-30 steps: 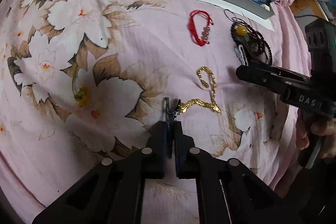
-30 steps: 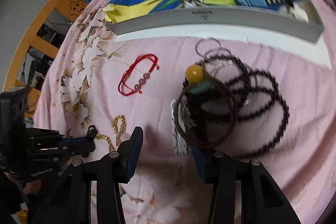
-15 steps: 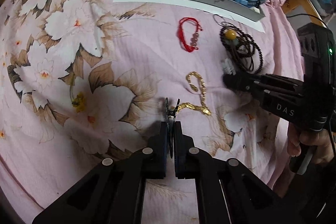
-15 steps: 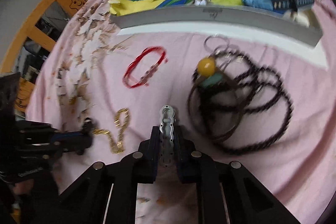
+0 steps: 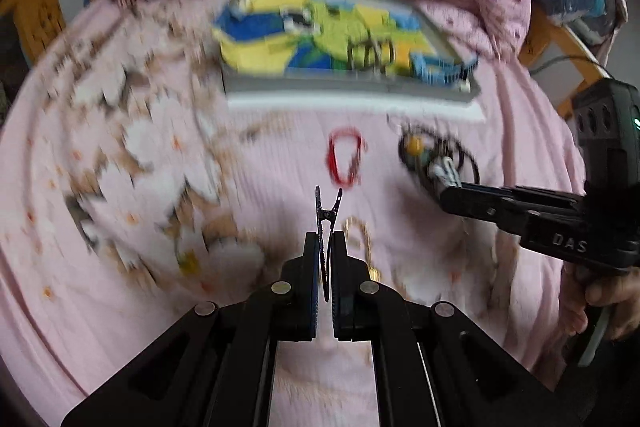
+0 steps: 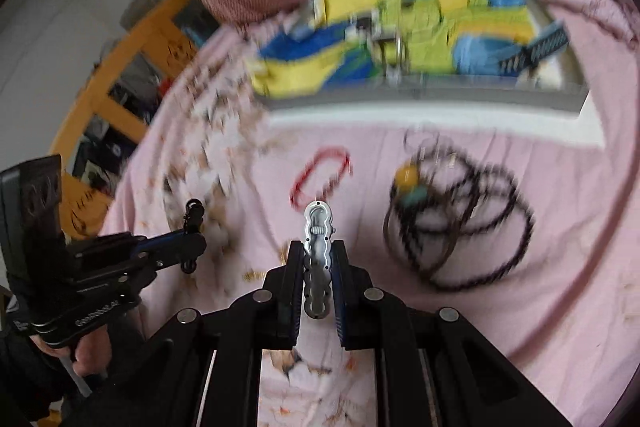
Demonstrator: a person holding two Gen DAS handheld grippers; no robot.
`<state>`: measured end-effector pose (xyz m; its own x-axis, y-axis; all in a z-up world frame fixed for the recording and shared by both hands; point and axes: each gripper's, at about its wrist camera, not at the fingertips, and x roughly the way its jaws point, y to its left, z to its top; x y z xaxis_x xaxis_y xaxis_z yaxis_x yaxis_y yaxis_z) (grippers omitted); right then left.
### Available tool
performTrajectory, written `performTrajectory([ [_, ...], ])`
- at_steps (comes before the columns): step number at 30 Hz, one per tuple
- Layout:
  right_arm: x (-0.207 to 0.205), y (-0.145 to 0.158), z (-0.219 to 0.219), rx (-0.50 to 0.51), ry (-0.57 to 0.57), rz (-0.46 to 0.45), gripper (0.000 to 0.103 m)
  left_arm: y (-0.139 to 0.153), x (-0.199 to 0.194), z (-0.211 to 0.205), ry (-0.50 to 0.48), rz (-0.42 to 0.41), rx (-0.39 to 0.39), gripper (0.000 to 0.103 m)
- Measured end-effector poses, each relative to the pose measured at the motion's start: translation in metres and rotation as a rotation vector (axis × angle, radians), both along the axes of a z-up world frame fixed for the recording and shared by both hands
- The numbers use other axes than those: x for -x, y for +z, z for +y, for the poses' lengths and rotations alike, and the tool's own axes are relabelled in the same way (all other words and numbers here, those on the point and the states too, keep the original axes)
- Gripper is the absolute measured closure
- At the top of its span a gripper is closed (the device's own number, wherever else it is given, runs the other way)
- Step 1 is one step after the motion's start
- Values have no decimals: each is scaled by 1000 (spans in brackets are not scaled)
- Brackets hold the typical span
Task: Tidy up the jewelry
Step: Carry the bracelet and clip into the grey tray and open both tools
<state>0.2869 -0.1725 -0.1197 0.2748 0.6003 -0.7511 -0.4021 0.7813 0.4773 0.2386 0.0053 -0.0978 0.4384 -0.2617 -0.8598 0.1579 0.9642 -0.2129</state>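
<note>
A small black clip (image 5: pixel 327 211) is pinched edge-on in the left tool (image 5: pixel 326 255), its jaws nearly together. A silver wavy hair clip (image 6: pixel 318 259) is clamped in the right tool (image 6: pixel 318 267), whose jaws have just been closing onto it. On the pink floral bedspread (image 5: pixel 120 167) beyond, a red cord bracelet (image 5: pixel 345 161), a gold chain (image 5: pixel 360 231) and dark bead strands (image 6: pixel 460 223) are seen, before a grey tray (image 6: pixel 420 97).

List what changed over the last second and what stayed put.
The right tongs closed on the silver hair clip and lifted it off the bedspread. The left tongs, holding the black clip, rose too. The red bracelet and dark beads stayed.
</note>
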Motion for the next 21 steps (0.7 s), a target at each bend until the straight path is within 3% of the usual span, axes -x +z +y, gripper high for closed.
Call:
performTrajectory([
  [4,-12,20,-11,-60,-64,-100,90,13,-28,-9,56,-46,64,100],
  [9,-37,30,-26,-58,-141,-200,90,24,-70,-13,87,-74,91,100],
  [17,-96,19,-28,-63,-193,-224,90,8,-146,-11,113,-42,120,100],
  [21,-114,8,-17,0,-165,-242,90,-10,-170,-12,107,-13,111,100],
])
